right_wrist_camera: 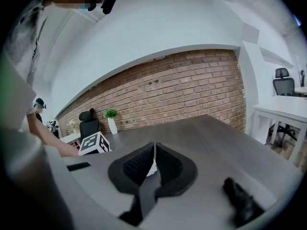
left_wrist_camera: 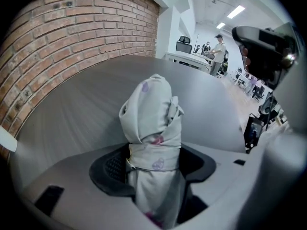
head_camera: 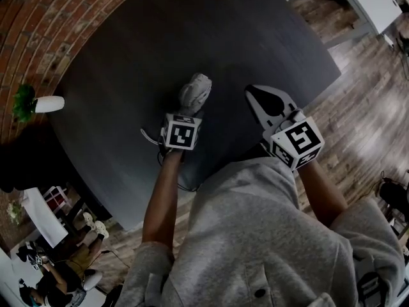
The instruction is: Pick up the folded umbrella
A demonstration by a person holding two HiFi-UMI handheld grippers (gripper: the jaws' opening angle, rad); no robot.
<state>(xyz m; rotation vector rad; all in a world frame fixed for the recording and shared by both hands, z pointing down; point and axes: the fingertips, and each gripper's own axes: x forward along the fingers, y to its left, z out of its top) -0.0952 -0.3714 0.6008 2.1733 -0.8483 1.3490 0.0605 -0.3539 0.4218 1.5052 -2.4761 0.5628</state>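
The folded umbrella (head_camera: 195, 92), pale grey-white with a strap round its middle, lies on the dark round table (head_camera: 192, 31). In the left gripper view the umbrella (left_wrist_camera: 152, 114) fills the gap between the jaws, and the black pads (left_wrist_camera: 111, 166) meet its sides at the strap. My left gripper (head_camera: 190, 112) points steeply down onto it, shut on it. My right gripper (head_camera: 251, 90) hovers to the right of the umbrella, apart from it. Its jaws (right_wrist_camera: 153, 146) are shut with nothing held, and a white scrap of the umbrella shows beyond the tips.
A small green plant in a white vase (head_camera: 38, 103) stands at the table's left edge by the brick wall (head_camera: 38, 24). Wooden floor (head_camera: 377, 101) lies to the right. A black office chair (right_wrist_camera: 88, 123) and white desks (right_wrist_camera: 283, 111) stand beyond the table.
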